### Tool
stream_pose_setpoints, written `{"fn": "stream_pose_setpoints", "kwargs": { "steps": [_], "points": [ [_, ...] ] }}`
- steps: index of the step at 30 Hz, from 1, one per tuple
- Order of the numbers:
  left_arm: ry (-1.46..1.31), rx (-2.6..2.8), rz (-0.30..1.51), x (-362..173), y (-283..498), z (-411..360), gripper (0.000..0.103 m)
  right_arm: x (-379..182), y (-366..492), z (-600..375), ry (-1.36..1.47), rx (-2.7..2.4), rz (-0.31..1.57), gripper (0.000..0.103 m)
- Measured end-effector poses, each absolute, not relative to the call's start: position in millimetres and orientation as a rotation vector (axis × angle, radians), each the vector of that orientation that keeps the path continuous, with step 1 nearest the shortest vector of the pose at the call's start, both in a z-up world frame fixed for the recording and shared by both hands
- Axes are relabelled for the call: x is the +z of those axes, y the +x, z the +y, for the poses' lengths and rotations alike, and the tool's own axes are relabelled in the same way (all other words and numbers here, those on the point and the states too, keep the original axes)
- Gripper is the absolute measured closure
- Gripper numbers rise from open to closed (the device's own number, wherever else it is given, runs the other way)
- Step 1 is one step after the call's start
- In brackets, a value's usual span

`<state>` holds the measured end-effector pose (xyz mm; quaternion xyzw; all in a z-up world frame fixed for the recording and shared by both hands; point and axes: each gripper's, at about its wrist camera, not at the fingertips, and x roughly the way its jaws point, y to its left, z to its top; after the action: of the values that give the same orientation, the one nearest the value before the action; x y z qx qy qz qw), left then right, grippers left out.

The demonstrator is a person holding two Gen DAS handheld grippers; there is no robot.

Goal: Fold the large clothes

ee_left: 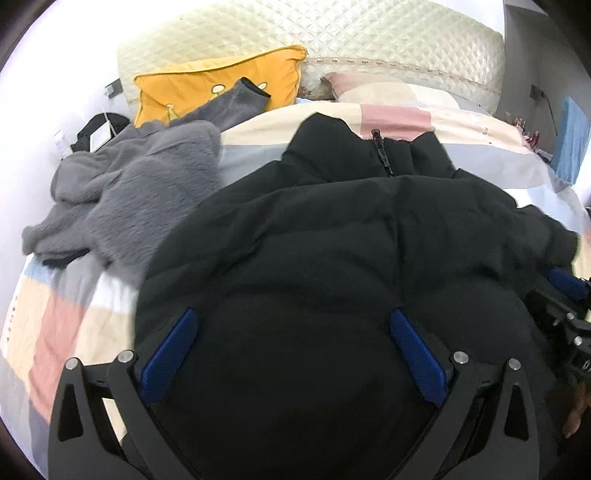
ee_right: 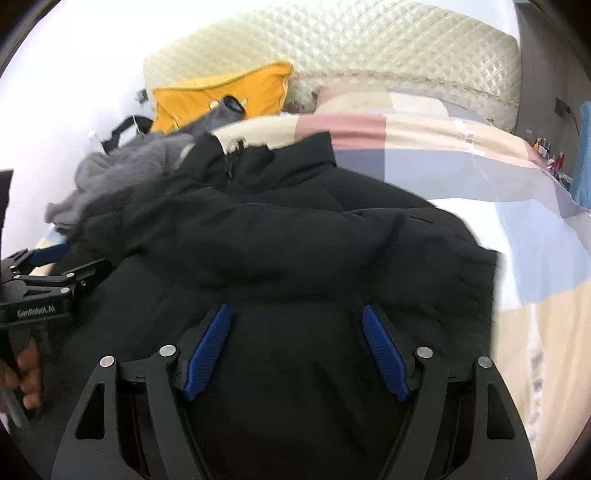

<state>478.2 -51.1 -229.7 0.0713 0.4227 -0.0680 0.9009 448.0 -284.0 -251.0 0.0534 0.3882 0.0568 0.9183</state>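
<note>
A black puffer jacket [ee_left: 332, 240] lies on the bed, collar and zip toward the headboard. It also shows in the right wrist view [ee_right: 295, 251]. My left gripper [ee_left: 291, 321] is open over the jacket's near left part, blue pads wide apart, nothing between them. My right gripper [ee_right: 297, 317] is open over the jacket's near right part, also empty. The right gripper shows at the right edge of the left wrist view [ee_left: 565, 306]; the left gripper shows at the left edge of the right wrist view [ee_right: 55, 273].
A grey fleece garment [ee_left: 129, 192] lies bunched at the left on the patchwork bedcover [ee_left: 406, 114]. A yellow cushion [ee_left: 207, 88] and a pink pillow [ee_left: 354, 79] lean at the quilted headboard [ee_left: 332, 33]. A blue cloth [ee_left: 574, 144] is at right.
</note>
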Motion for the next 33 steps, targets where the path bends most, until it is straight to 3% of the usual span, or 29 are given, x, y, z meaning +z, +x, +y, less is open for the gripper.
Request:
{"fn": "stream_pose_setpoints", "kwargs": {
  "steps": [6,13,23,33],
  "points": [
    [0.126,-0.214,0.918,-180.2,410.4,-6.2,0.000,-207.7,371.6,-305.5,0.112,0.158,0.818,0.029],
    [-0.198,-0.282,1.142,-158.9,334.0,93.9,0.000,-170.9,260.2,-325.9,0.156,0.222,0.886,0.029],
    [-0.444,-0.304,1.391,-208.1,242.3,164.1,0.000,-173.5,148.8,-361.6,0.320,0.282,1.047,0.029],
    [-0.623,-0.223,1.568,-273.9,230.6,176.0,0.000,-250.4,111.7,-418.6,0.567,0.267,1.241,0.029]
  ]
}}
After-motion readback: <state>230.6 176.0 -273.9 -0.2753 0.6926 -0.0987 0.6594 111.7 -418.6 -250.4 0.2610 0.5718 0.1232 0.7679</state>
